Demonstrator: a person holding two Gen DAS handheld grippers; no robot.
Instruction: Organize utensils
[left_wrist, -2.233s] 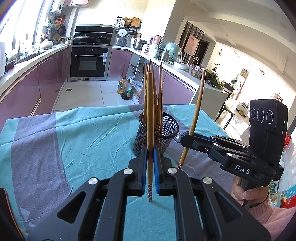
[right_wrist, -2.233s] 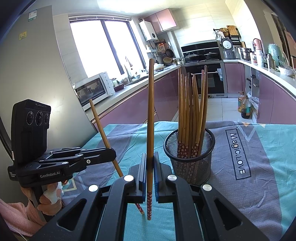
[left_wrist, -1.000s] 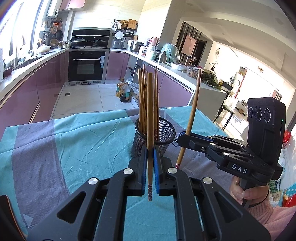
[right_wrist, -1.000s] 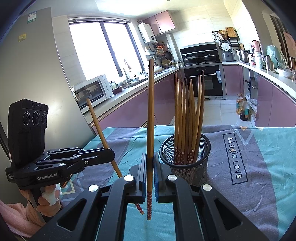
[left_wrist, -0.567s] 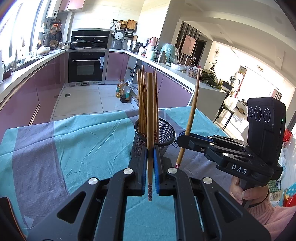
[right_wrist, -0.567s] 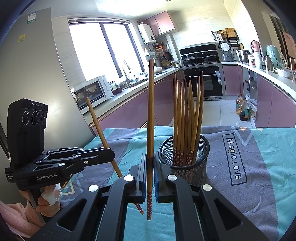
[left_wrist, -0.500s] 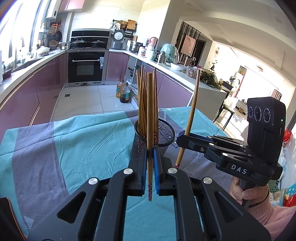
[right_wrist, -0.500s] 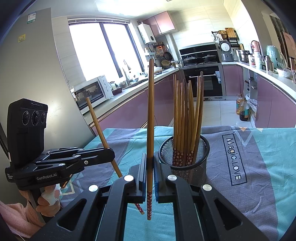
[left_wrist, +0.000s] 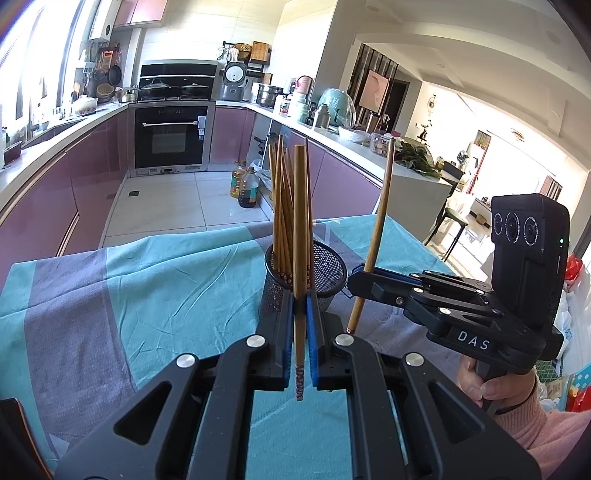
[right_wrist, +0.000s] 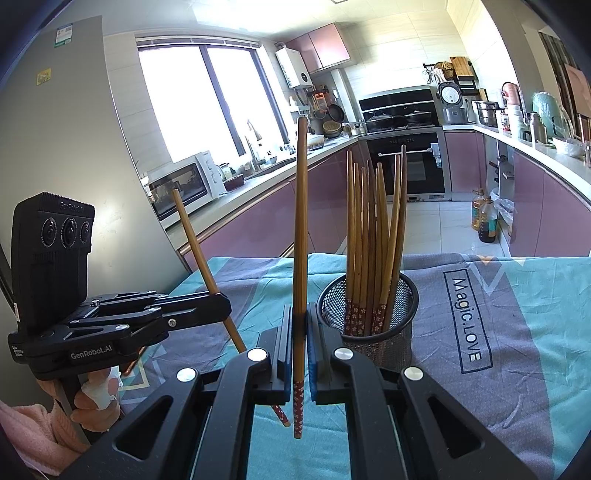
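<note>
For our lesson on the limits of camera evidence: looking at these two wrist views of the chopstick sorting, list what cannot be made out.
- Mesh holder, left wrist view: its base is hidden behind the left gripper and its chopstick.
- Number of chopsticks in the holder, both views: they overlap.
- Table cloth: near edge cut off by both gripper bodies.
- Right hand: mostly hidden behind the right gripper.

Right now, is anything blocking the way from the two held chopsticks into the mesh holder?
Nothing visible stands between them. The left gripper's chopstick and the right gripper's chopstick are near the mesh holder; its chopstick bundle leaves open room inside.
</note>
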